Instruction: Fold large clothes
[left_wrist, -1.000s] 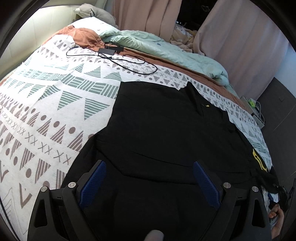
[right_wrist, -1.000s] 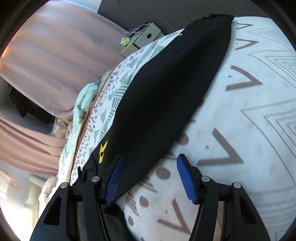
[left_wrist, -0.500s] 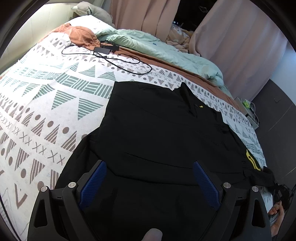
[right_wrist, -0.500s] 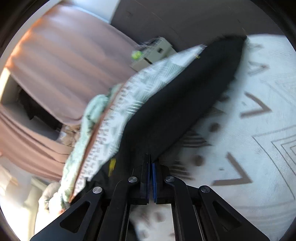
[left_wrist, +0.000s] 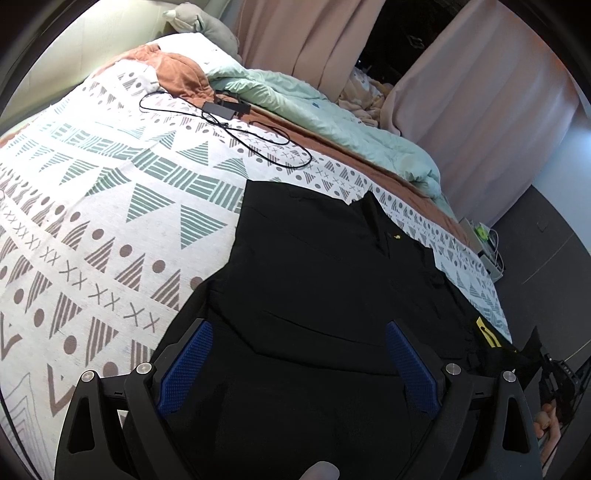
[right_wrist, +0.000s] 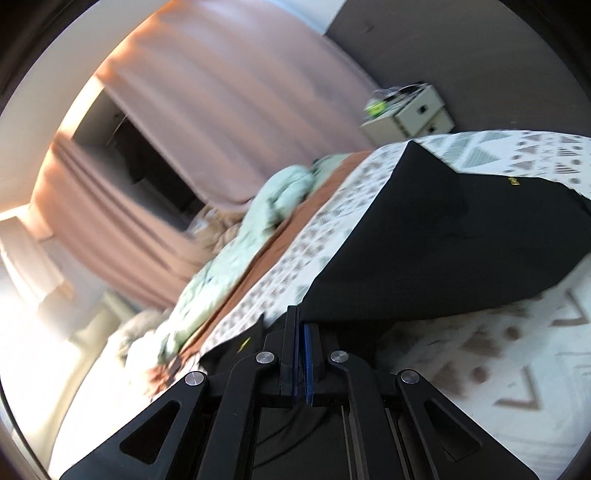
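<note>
A large black garment with small yellow marks lies spread on the patterned bedspread. My left gripper hovers open above its near part, blue pads wide apart with nothing between them. In the right wrist view my right gripper is shut on the edge of the black garment, whose side rises off the bed like a tent. The right gripper and a hand show at the left view's lower right edge.
A black charger with a long cable lies on the bed's far part. A mint duvet and rust blanket are bunched along the far side. Pink curtains hang behind. A small white cabinet stands past the bed.
My right gripper closed on the garment's edge and rose, lifting that side off the bed while rolling. The left gripper drifted slightly and stayed open.
</note>
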